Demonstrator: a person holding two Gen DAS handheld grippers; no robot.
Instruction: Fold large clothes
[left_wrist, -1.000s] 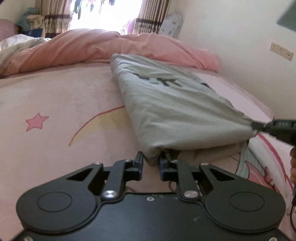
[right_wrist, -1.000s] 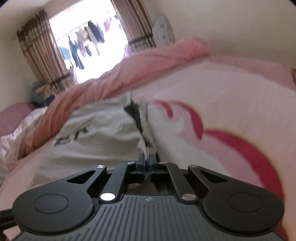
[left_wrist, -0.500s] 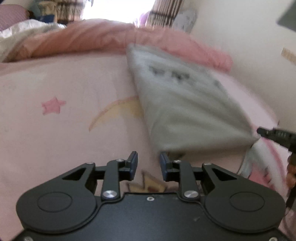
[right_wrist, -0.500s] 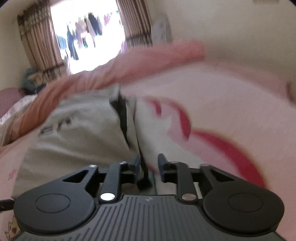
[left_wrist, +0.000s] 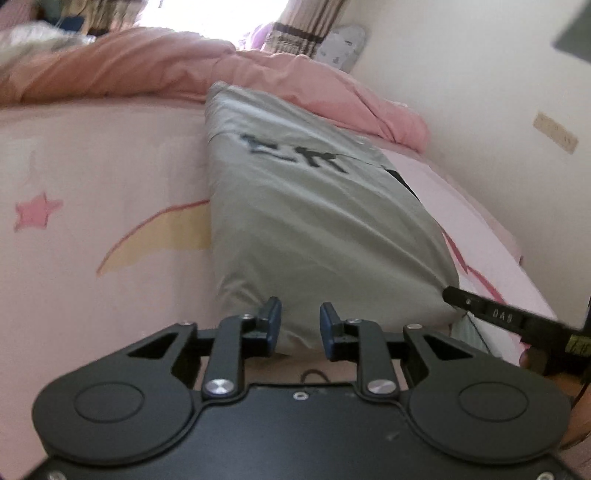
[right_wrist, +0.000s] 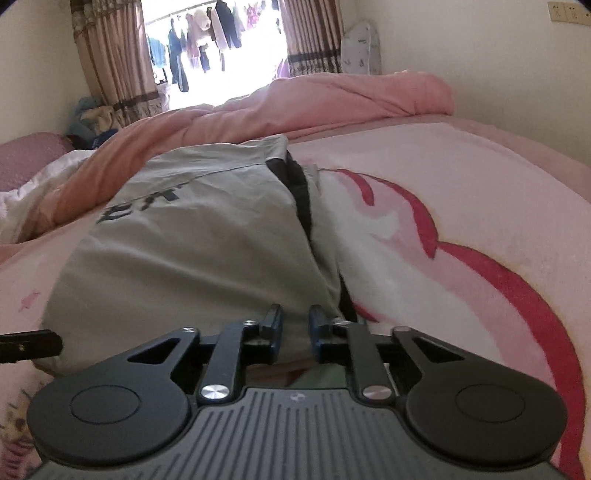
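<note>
A grey garment (left_wrist: 314, 229) with dark lettering lies folded into a long strip on the pink bed sheet (left_wrist: 92, 177). My left gripper (left_wrist: 300, 323) is open at the strip's near left corner, and the cloth's edge sits in the gap without being pinched. My right gripper (right_wrist: 295, 326) is at the near right corner by the black trim (right_wrist: 301, 199). Its jaws are closing, with grey cloth (right_wrist: 192, 258) between them and a narrow gap still showing. The right gripper's fingertip (left_wrist: 456, 297) touches the cloth's right corner in the left wrist view.
A rumpled pink duvet (right_wrist: 295, 107) lies across the far side of the bed. Beyond it are a curtained window (right_wrist: 218, 51) and a cream wall (left_wrist: 461, 74) close along the right side. The sheet bears a star (left_wrist: 35, 214) and cartoon prints.
A second ago both grippers were shut on the garment's near corners. Both let go and drew back. Now the fingers straddle the near edge again, with the right pair narrower than half a second ago.
</note>
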